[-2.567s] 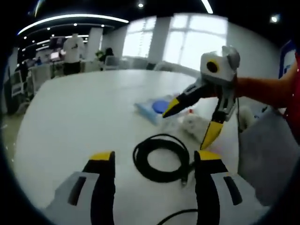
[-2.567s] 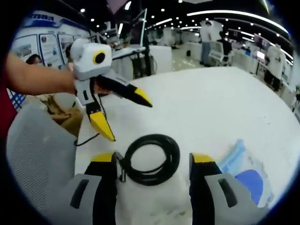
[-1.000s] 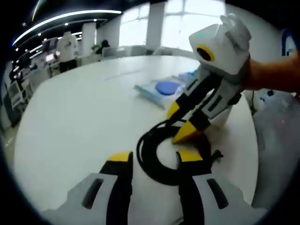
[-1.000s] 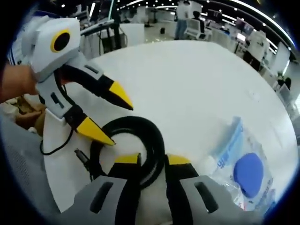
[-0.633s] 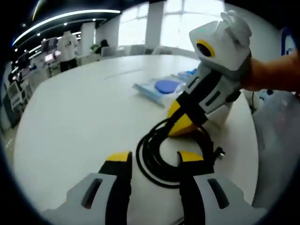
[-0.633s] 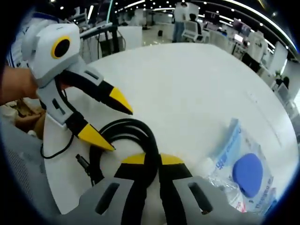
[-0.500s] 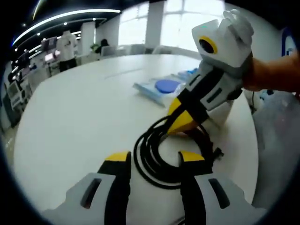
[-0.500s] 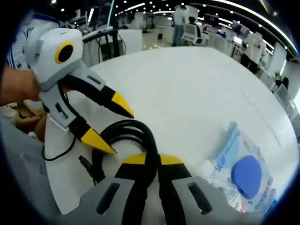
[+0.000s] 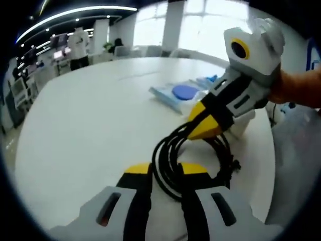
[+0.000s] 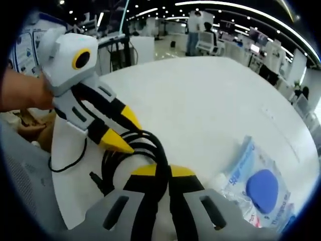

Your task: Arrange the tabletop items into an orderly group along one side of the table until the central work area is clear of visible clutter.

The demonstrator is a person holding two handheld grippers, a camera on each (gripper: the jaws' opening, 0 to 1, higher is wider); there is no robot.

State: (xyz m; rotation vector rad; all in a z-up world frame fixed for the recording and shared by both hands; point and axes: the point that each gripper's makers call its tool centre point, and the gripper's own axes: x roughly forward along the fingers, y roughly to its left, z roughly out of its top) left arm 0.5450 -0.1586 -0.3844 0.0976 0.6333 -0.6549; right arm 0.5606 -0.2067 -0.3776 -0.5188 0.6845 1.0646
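left gripper view: both grippers (image 9: 164,169) (image 10: 161,171) clamped on black cable coil (image 9: 173,150), white round table (image 9: 85,115), bright office beyond

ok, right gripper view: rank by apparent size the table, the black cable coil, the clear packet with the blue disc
1. white table, by far.
2. black cable coil and clear packet look alike in extent; the packet is cut by the view's edge and fisheye-warped, so no firm order.

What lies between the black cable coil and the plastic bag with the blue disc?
In the right gripper view, bare white table separates the black cable coil from the plastic bag.
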